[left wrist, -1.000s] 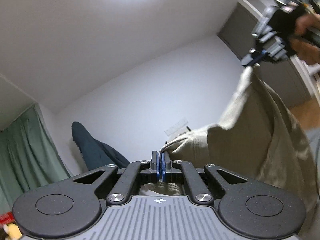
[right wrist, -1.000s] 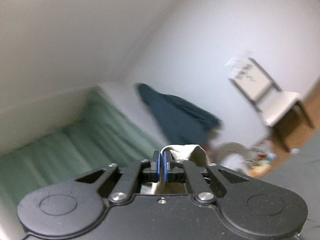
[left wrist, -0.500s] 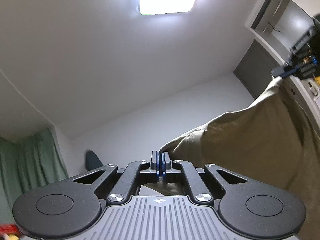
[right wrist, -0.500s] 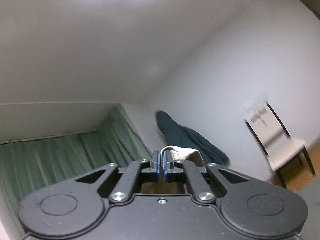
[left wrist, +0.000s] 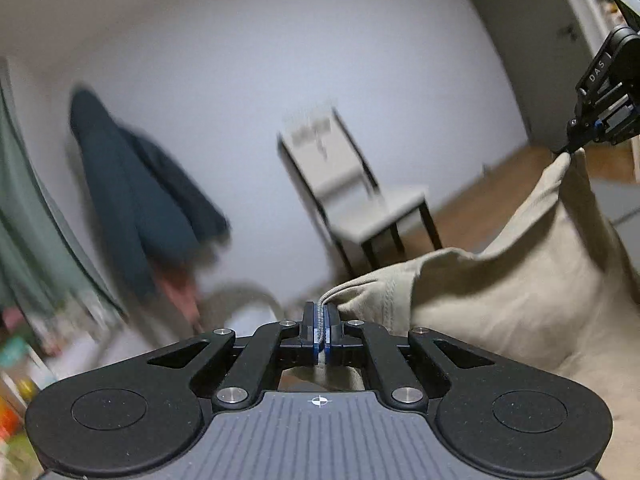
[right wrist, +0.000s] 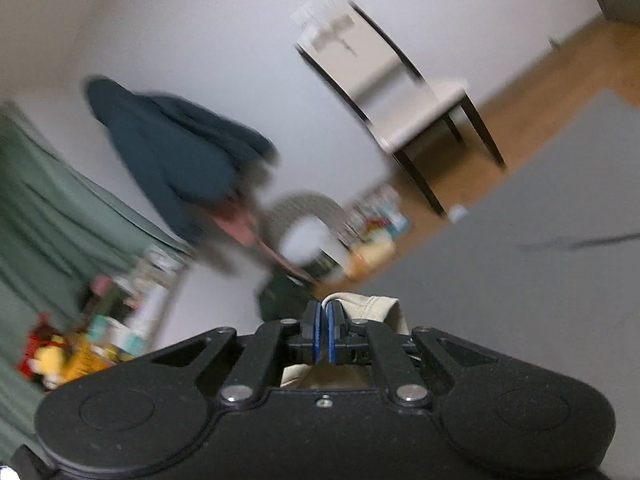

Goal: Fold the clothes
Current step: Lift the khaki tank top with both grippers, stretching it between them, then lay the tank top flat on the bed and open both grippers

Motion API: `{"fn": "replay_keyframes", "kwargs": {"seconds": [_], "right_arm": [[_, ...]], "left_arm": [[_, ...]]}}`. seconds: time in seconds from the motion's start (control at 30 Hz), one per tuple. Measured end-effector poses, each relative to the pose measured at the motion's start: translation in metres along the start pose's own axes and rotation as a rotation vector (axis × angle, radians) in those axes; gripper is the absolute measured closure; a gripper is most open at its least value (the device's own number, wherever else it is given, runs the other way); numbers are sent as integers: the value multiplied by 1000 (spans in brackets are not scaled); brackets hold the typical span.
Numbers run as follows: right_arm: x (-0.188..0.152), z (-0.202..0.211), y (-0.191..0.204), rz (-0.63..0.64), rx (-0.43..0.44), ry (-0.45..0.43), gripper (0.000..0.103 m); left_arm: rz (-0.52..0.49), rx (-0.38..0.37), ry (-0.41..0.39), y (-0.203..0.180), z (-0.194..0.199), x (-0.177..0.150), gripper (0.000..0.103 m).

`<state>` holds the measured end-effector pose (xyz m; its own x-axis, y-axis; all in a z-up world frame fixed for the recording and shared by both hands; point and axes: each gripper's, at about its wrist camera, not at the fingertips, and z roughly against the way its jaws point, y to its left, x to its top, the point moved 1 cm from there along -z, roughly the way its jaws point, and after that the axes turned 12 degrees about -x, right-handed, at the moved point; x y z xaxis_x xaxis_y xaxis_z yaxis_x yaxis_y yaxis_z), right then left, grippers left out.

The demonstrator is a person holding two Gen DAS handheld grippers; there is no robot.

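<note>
While both claws pinch it, soft beige garment [left wrist: 500,292] drapes between them.

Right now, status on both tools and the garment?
Left tool shut on garment. Right tool shut on another edge. Garment held up between them. Nothing in the way.

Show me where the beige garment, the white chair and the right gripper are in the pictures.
beige garment [left wrist: 520,280]: left wrist view, its hanging middle.
white chair [right wrist: 420,108]: right wrist view, its seat.
right gripper [left wrist: 570,148]: left wrist view, its fingertips pinching the cloth.
</note>
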<state>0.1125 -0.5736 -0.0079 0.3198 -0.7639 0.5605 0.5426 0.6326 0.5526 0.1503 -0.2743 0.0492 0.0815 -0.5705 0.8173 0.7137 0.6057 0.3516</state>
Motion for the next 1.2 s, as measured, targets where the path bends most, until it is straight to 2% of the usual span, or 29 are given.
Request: {"fn": "replay_keyframes", "kwargs": {"seconds": [0.17, 0.33, 0.47, 0.53, 0.63, 0.67, 0.7, 0.77, 0.8, 0.87, 0.93, 1.0, 1.07, 1.13, 1.2], "right_arm": [[-17, -75, -11, -90, -51, 94, 99], [-31, -105, -22, -117, -114, 140, 99], [-28, -135, -20, -82, -140, 124, 99], [-31, -153, -20, -70, -155, 135, 98], [-38, -170, -29, -97, -162, 177, 83], [-38, -172, -31, -112, -148, 180, 69], [-37, -171, -33, -121, -130, 182, 61], [-31, -162, -33, -95, -104, 172, 59], [-27, -154, -32, -62, -94, 161, 58], [-20, -132, -30, 12, -48, 161, 54], [-20, -106, -29, 103, 0, 178, 51], [-32, -77, -27, 252, 11, 203, 50], [-54, -48, -27, 417, -16, 222, 51], [-76, -21, -28, 553, -42, 240, 53], [-94, 6, -33, 621, -66, 247, 56]], "left_arm": [[64, 5, 134, 11, -103, -40, 101], [152, 26, 197, 18, -148, -89, 101], [128, 53, 234, 18, -186, -104, 101], [152, 47, 250, 21, -205, -106, 101], [206, 15, 277, 22, -226, -114, 100], [212, -2, 285, 21, -230, -117, 100], [213, -13, 292, 21, -231, -121, 100], [221, -5, 293, 22, -226, -123, 100], [225, 1, 292, 23, -223, -123, 96], [286, 19, 291, 32, -213, -123, 77], [344, 46, 266, 39, -194, -123, 64], [388, 48, 210, 36, -164, -123, 53], [436, 15, 150, 24, -130, -126, 37], [510, -66, 110, 6, -98, -129, 34], [594, -161, 81, -19, -65, -134, 34]]}}
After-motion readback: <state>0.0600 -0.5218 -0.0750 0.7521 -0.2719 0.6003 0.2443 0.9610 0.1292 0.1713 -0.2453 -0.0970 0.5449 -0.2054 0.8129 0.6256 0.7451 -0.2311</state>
